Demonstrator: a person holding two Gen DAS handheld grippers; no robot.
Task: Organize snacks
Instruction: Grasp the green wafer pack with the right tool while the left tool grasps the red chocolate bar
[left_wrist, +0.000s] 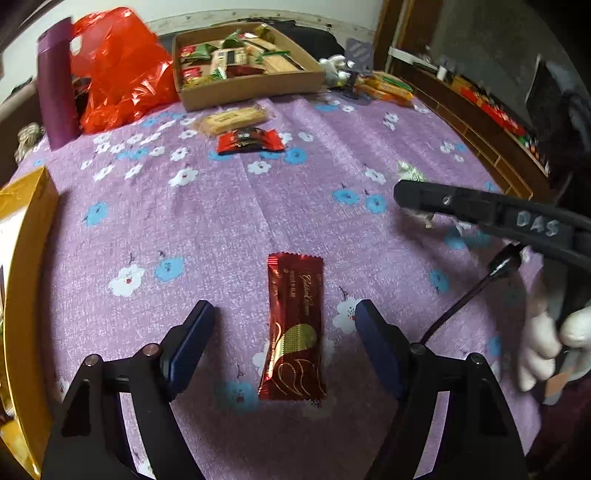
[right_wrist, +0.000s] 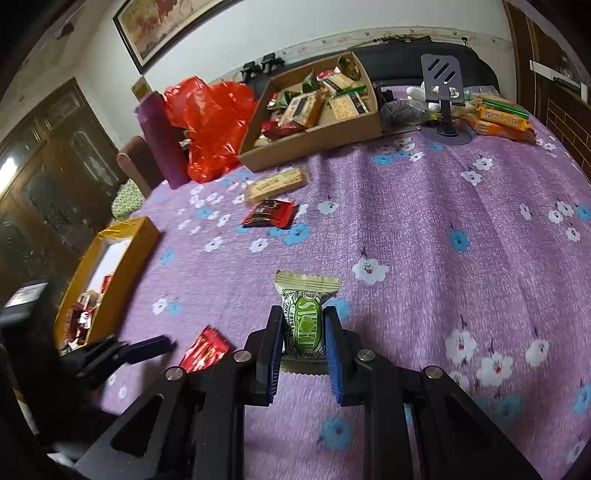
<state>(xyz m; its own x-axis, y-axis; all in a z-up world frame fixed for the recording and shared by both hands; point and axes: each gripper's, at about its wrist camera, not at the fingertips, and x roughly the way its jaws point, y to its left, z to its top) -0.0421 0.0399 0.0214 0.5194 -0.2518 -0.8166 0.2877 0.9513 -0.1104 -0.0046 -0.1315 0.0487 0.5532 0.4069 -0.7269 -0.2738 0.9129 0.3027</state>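
Your right hand-held gripper (right_wrist: 303, 334) pinches a green, gold-edged sweet (right_wrist: 305, 317) above the purple floral tabletop (right_wrist: 424, 229). Your left hand-held gripper (left_wrist: 284, 325), jaws apart, straddles a long red foil bar (left_wrist: 294, 326) lying near.

Counter (right_wrist: 424, 206) under purple cloth with white and blue flowers. At far edge: open cardboard box (right_wrist: 317, 138) full of snack packets, red plastic bag (right_wrist: 210, 122), purple bottle (right_wrist: 160, 138) upright, phone stand (right_wrist: 445, 122), orange biscuit packs (right_wrist: 498, 120). Mid-cloth: tan biscuit pack (right_wrist: 277, 184), small red packet (right_wrist: 269, 214) just beside it. Near edge: long red wrapper (left_wrist: 295, 328) lying flat, gold box (right_wrist: 110, 266) at left.
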